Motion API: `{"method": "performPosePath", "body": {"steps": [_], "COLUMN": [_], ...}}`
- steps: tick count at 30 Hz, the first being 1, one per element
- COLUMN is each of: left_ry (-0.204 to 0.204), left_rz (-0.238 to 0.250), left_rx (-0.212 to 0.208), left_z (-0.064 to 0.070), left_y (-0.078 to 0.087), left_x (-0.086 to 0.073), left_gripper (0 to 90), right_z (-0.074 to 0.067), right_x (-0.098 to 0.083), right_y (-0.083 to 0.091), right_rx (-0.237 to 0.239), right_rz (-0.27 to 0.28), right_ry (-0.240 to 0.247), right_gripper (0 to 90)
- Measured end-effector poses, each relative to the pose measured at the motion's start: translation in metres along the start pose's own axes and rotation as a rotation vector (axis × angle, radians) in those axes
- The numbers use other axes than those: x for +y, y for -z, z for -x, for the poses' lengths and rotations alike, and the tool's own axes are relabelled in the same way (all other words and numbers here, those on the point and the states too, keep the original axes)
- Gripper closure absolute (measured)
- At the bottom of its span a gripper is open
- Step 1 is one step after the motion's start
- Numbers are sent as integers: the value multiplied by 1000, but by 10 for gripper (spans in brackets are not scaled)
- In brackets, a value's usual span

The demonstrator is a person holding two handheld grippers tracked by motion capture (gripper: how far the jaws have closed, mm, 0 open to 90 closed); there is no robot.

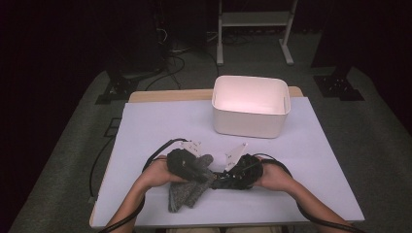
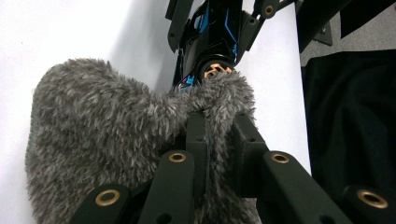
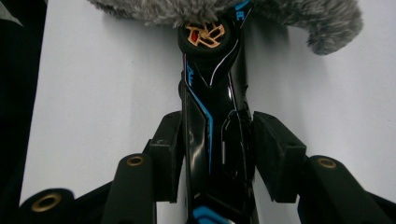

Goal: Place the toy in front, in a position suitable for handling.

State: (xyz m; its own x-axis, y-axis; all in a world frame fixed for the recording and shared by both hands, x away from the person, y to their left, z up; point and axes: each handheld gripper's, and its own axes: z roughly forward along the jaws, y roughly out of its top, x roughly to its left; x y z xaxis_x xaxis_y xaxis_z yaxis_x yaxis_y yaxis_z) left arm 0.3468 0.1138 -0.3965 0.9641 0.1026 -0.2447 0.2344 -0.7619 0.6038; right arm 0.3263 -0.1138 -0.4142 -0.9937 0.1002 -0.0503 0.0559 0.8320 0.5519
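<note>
high view overhead, claw views close, perhaps level

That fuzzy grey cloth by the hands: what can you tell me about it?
The fuzzy grey cloth is a shaggy, fleece-like pouch or cover, soft and crumpled. It lies near the table's front edge. The left tongs pinch one end. That end touches the tip of a glossy black and blue object, which sits between the right tongs' pads.

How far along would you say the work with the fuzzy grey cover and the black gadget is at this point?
Midway, apparently. The left gripper is shut on the fuzzy grey cover, whose mouth reaches the black gadget's gold-trimmed end. The gadget lies between the right gripper's jaws, seemingly unpressed. The white bin looks empty, so most remains.
</note>
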Motion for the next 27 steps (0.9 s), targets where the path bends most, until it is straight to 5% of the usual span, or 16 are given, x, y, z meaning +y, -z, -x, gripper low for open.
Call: {"method": "performPosePath", "body": {"steps": [8,21,27], "left_ry": [30,23,46], "left_rz": [18,15,28], "left_rx": [4,-6,0], "left_z": [-4,-5,-8], "left_y": [2,-2,2], "left_x": [-8,-4,-13], "left_gripper": [795,795,782], "right_z": [-1,2,-1], "right_x": [4,15,20], "right_y": [1,-6,-5], "right_rx": [4,14,2], "right_rz": [-31,-63,-123], "right_ry": [17,27,28], "right_gripper": [545,541,549]}}
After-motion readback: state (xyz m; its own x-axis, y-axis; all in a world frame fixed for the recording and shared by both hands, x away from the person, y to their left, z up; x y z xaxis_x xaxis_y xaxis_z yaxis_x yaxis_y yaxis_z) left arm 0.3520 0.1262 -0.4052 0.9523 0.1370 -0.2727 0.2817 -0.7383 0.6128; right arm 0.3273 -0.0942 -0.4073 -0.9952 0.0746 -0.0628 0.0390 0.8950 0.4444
